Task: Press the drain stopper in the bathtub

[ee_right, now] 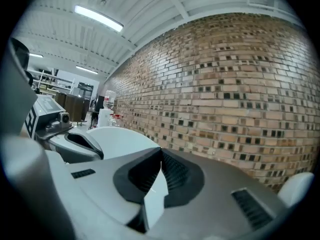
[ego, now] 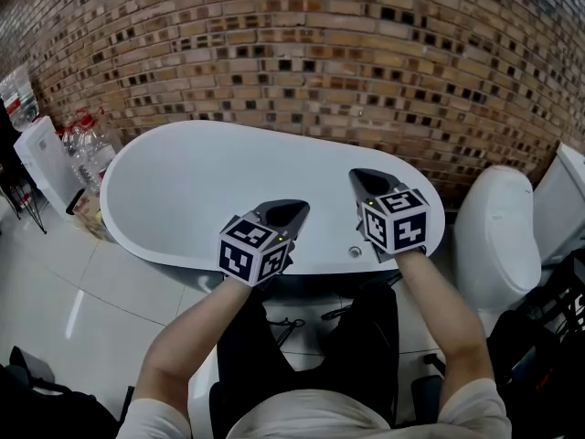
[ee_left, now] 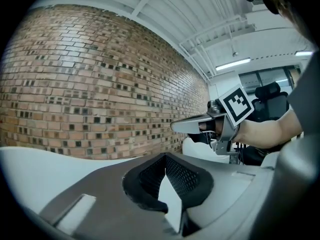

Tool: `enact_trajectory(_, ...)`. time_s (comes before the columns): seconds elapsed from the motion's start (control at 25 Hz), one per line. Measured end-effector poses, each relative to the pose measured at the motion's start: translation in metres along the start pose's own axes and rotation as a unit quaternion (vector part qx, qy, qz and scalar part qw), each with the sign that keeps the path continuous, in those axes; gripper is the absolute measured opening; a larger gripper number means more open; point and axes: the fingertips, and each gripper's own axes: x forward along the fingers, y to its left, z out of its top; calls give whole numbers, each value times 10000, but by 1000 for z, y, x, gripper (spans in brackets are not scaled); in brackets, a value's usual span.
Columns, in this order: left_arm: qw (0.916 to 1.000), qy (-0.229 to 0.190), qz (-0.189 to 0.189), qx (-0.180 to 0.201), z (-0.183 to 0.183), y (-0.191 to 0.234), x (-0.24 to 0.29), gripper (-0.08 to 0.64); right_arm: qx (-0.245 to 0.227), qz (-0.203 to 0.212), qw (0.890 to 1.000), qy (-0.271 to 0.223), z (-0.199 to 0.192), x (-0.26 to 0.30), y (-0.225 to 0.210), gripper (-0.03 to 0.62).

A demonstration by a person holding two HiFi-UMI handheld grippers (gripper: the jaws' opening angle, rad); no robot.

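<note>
Left tool (ego: pixel 297 208) and right tool (ego: pixel 358 176) closed, white bathtub (ego: pixel 183 181), brick wall (ego: pixel 320 53), tiled floor (ego: pixel 82 282)

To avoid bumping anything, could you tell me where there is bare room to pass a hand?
Free: the bathtub between the bottles and the left claw. Crowded: its right end, between the right claw and toilet.

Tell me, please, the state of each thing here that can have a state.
Left gripper: shut, nothing between the jaws.
Right gripper: shut, nothing between the jaws.
Bathtub: plain white inside, no water discernible.
Round fitting on the near rim: no gripper on it.
Toilet: lid down.
</note>
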Motion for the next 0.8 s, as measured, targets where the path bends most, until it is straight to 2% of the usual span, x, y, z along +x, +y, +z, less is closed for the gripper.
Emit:
enact_trajectory(0.16, 9999, -96, 29, 40, 33, -3, 5, 8, -169, -49, 9997, -170, 37, -2, -2, 15)
enact_trajectory(0.32, 9999, -149, 24, -31, 54, -5, 7, 8, -263, -75, 9993, -240, 58, -2, -4, 15)
enact_trajectory(0.52, 9998, -116, 58, 140, 63, -2, 6, 8, -270, -186, 9991, -252, 67, -2, -22, 15)
enact_trajectory(0.8, 9999, -14, 97, 36, 60, 13, 21, 8, -139, -343, 9992, -137, 63, 5, -52, 15)
